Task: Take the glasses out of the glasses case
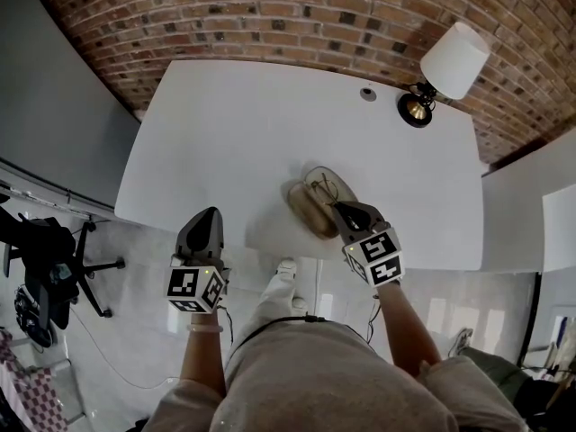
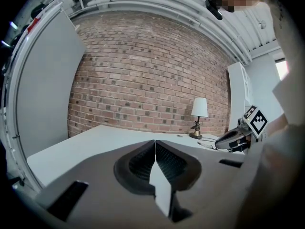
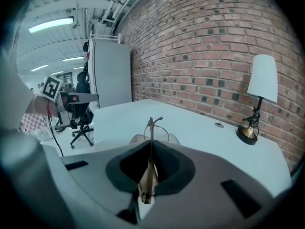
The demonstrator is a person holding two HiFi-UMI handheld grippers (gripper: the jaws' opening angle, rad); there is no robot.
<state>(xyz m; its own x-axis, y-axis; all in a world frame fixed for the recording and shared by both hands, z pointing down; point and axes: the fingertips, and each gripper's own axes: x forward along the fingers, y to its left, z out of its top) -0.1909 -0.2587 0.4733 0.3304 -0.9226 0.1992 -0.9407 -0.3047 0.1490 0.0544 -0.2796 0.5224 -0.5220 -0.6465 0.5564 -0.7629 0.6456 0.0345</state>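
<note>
One pair of glasses (image 1: pixel 325 187), one glasses case (image 1: pixel 308 211), two handheld grippers: a person stands at the near edge of a white table (image 1: pixel 270 124) backed by a brick wall (image 1: pixel 270 16). The right gripper (image 1: pixel 340 206) is clamped on the glasses, its jaws pinching a tan side arm while the wire-rimmed front sticks out just past the jaw tips. The glasses hang over the open tan case, close to the table's near edge; whether they touch the case cannot be told. Seen from the gripper, the frame stands on edge. Its long axis runs in line with the gripper, pointing away from the person and slightly to their left, across the tabletop. The case lies at a slant to the table's near edge, with its lid laid back on the far side. The left gripper (image 1: pixel 210 216) is clenched on nothing, jaws pressed together, held level off the table's near edge, well apart from the case. A single white-shaded lamp (image 1: pixel 447 66) stands at the table's far right corner, and one black office chair (image 1: pixel 90 264) sits on the floor to the left.
</note>
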